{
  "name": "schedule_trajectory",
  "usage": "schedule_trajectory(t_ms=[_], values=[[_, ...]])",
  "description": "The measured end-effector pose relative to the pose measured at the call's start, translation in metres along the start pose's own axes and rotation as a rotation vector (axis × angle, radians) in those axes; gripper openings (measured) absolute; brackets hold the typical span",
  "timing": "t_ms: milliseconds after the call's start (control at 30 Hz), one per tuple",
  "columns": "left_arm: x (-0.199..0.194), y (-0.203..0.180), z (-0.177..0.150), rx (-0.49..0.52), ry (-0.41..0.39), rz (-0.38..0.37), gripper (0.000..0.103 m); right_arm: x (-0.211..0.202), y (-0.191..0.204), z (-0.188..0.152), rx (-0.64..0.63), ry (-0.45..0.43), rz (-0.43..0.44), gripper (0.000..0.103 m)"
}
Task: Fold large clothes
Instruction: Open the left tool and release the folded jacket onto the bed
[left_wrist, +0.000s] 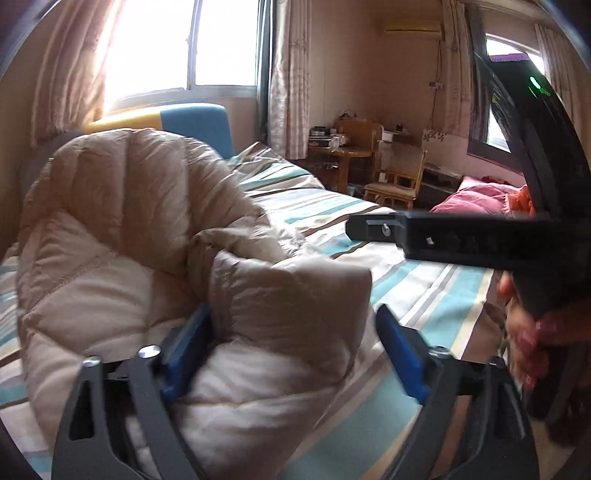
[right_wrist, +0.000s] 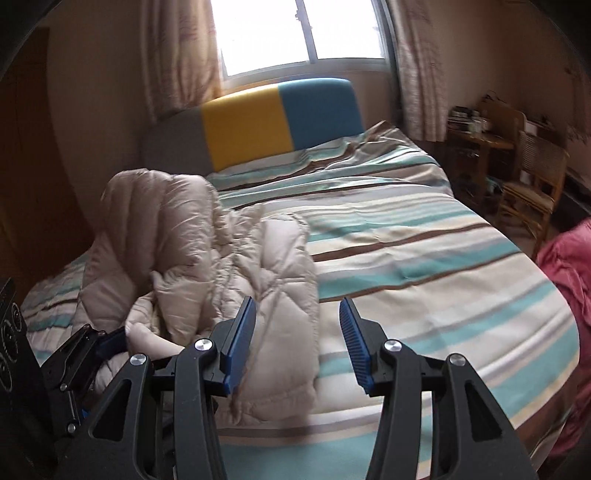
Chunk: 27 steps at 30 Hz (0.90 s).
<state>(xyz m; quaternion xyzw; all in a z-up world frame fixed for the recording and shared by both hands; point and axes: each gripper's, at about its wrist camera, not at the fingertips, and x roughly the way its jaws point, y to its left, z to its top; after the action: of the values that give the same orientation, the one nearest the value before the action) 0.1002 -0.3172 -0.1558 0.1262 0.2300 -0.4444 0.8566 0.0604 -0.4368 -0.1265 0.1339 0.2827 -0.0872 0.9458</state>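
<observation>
Beige quilted jacket (right_wrist: 207, 240) lies bunched on the left side of the bed (right_wrist: 424, 258), partly heaped up toward the headboard (right_wrist: 258, 122) at upper centre. In left wrist view a puffy fold of it sits between the left tongs (left_wrist: 291, 354), touching the left pad; right pad stands clear of the fabric, so tongs are released, w/ jacket loose in the gap. Right tongs (right_wrist: 297, 347) are parted too, nothing gripped, hovering over jacket's right edge & striped sheet. Pink bedding (right_wrist: 569, 266) at right edge. A hand (left_wrist: 524, 332) grips the right tool.
</observation>
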Motion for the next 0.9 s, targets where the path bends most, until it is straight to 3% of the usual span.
schedule_trajectory(t_ms=[233,400,500,733,900], values=[[-0.012,0.006,-0.008,-0.038,-0.016,-0.037,0.073,0.03,0.013,-0.001,-0.037,0.12,0.11,0.047],[-0.001,0.002,-0.002,0.014,0.008,-0.052,0.073,0.057,-0.001,-0.013,-0.019,0.221,0.014,0.046],[-0.003,0.0,-0.003,0.022,0.021,-0.066,0.073,0.069,-0.017,-0.02,0.058,0.258,0.06,0.048],[-0.05,0.031,-0.028,-0.111,0.016,-0.087,0.073,0.083,-0.019,-0.029,0.004,0.262,-0.014,0.048],[-0.077,0.081,-0.029,-0.328,-0.03,0.008,0.073,0.085,-0.022,-0.034,0.024,0.25,-0.016,0.048]])
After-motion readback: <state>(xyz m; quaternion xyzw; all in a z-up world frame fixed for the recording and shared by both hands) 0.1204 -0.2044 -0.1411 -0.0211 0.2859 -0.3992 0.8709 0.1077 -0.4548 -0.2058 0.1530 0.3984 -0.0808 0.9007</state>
